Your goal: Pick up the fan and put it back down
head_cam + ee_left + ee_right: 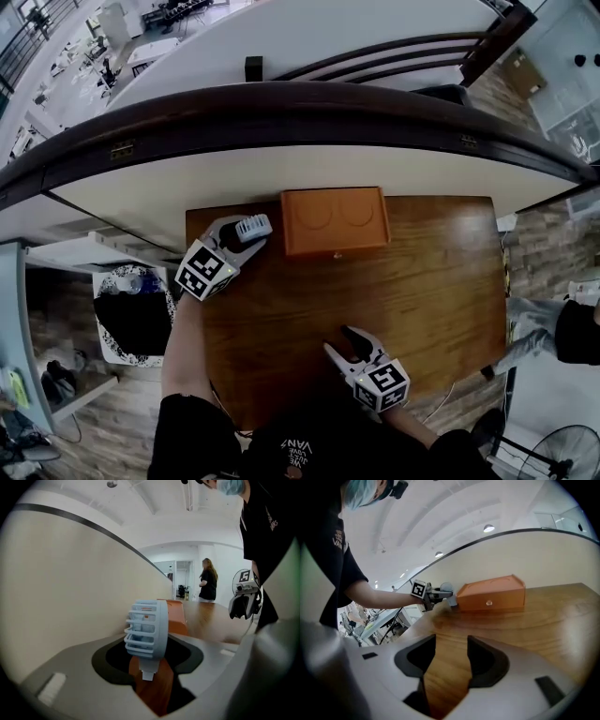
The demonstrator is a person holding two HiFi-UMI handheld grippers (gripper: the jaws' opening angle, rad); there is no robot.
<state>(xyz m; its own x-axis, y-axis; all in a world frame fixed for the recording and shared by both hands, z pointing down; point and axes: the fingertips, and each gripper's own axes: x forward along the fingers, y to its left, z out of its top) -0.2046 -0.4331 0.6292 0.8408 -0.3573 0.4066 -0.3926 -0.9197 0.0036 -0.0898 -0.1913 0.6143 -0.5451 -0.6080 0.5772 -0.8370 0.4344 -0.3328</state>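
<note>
The right gripper (451, 654) is nearest, low over the near part of the wooden table (427, 291). Its two dark-padded jaws stand apart with only bare wood showing in the gap; they hold nothing and touch nothing.

Farther up the table and to the left, the left gripper (247, 233) points toward the far edge, its marker cube on the near side. Its jaws stand about half open and are closed on the small pale-blue fan (146, 629). In the left gripper view the fan's round slatted head rises upright above the dark pads and its short stem hangs down in the gap between them, with tabletop wood visible behind it. From these views it cannot be told whether the stem's end meets the table. From overhead, the fan sits at the jaw tips, just beside the left end of the orange box (334, 220), close to it but with a sliver of table between.

The orange box lies along the table's far edge. It has two round recesses in its top and a small knob on its front face.

Behind it runs a curved cream partition (187, 187) capped by a dark rail (281, 108). Far down the room, a person (208, 580) stands beyond the table's end.
</note>
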